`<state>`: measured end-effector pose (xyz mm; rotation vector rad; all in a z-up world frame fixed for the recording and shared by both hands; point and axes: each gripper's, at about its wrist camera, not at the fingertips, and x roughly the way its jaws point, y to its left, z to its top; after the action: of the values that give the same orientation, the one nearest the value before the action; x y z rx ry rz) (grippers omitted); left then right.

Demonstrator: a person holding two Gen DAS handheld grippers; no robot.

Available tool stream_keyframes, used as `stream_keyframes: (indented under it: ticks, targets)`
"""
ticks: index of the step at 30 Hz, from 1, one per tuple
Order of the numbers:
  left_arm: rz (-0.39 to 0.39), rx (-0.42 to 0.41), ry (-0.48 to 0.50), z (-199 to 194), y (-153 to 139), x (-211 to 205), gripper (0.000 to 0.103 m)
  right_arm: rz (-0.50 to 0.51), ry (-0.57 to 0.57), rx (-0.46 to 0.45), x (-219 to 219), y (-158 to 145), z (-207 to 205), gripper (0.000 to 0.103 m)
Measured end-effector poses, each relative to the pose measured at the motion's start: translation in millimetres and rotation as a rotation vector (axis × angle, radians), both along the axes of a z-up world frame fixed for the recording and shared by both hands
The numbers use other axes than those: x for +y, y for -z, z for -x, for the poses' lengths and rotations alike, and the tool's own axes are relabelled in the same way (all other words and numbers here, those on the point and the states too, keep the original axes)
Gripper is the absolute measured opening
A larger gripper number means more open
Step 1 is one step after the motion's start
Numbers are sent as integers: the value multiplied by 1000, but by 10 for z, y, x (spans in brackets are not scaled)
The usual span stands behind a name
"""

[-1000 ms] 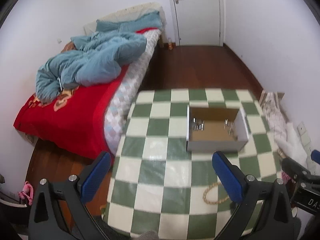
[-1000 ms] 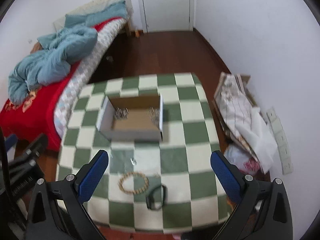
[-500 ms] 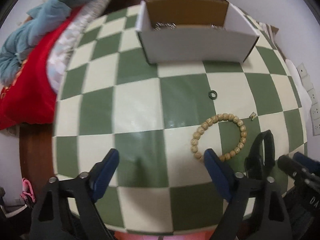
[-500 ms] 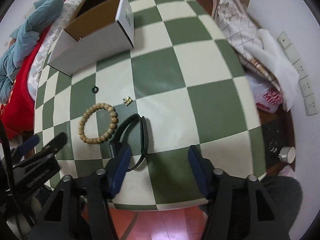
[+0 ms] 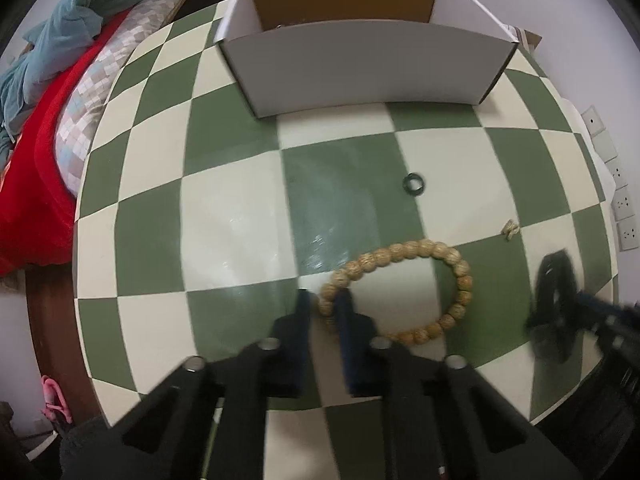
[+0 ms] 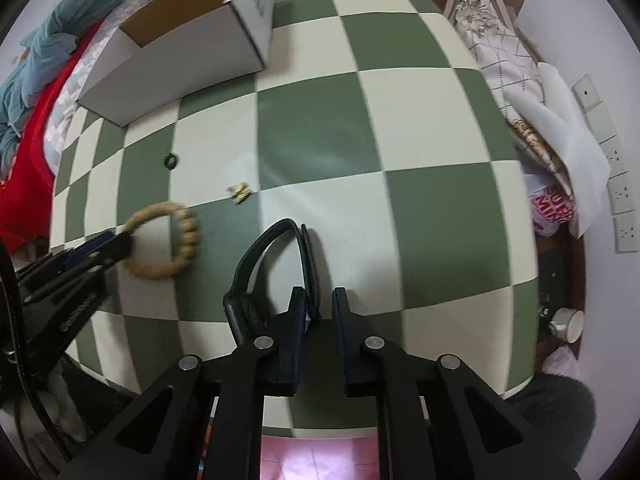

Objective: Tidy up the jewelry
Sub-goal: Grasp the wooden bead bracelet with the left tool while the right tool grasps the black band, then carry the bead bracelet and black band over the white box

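Gripping round wooden-bead bracelet (image 5: 400,288): left hand-held gripper (image 5: 325,300) | right hand-held gripper (image 6: 318,296): clamping glossy black band (image 6: 276,268)

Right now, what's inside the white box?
From here the box shows mostly its brown inner back wall and a tiny glint of something at the near wall's top edge. The near wall hides the floor, so anything lying there cannot be seen.

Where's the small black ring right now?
Left wrist view: the small black ring lies loose on a green square, between the white box and the bead bracelet.
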<state>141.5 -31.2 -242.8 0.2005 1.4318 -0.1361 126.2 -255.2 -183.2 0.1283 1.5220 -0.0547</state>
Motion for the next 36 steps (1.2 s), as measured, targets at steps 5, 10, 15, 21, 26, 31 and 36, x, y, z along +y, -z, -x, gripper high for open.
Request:
stream_keyframes:
  ticks: [5,10,15,21,26,31,36]
  targets:
    - [-17,0,-29,81,-15,234,7,-48,60,-8,-255,-102,-38,14]
    - [-20,-7,-75,199,-62,448,6,-87,77,-12,-314,-188,-40,35]
    - [17,12,-100,316,-59,522,7,-86,68,40,-309,-9,-20,35]
    - [-8,19,-96,304,-56,433,11,-47,40,49,-197,69,-19,35]
    - [-9,17,-94,179,-44,418,11,-9,19,49,-96,67,-39,35]
    - [-2,11,-98,178,-33,416,7,25,-4,45,1,52,-47,33]
    - [18,-12,-106,150,-101,454,7,40,-19,10,67,18,4,7]
